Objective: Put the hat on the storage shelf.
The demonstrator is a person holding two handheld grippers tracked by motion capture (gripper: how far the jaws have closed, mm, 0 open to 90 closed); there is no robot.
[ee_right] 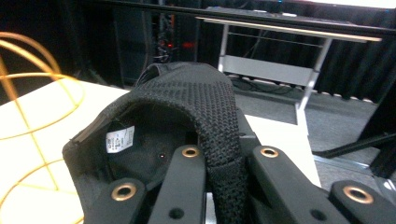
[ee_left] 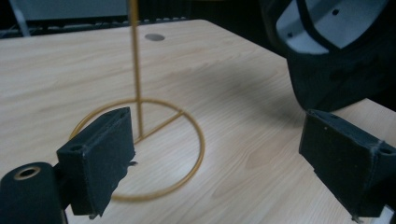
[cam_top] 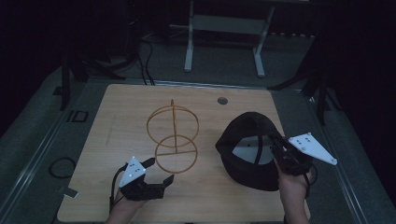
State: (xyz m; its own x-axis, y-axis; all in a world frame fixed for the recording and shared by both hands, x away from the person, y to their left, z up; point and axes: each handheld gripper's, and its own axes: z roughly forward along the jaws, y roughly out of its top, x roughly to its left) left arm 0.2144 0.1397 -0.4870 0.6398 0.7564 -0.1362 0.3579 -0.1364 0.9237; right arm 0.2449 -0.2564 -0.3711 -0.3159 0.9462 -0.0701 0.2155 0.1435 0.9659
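Observation:
A gold wire hat stand [cam_top: 173, 126] rises from the middle of the wooden table [cam_top: 116, 121], with a round base ring and two crossed hoops on a post. My left gripper [cam_top: 161, 169] stands open just in front of the base ring; the left gripper view has the post [ee_left: 136, 70] past its left jaw, and nothing lies between its fingers [ee_left: 100, 158]. To the right, a black cap [cam_top: 247, 123] is held tilted with its inside showing. My right gripper [cam_top: 275, 143] is shut on the cap's rear strap [ee_right: 224, 154], and the cap's crown [ee_right: 187, 88] rises beyond the jaws.
A grommet hole [cam_top: 222, 100] sits at the table's far edge. A white desk frame [cam_top: 224, 42] stands behind the table on the grey floor. Cables trail at the back left and a loop [cam_top: 63, 167] lies left of the table.

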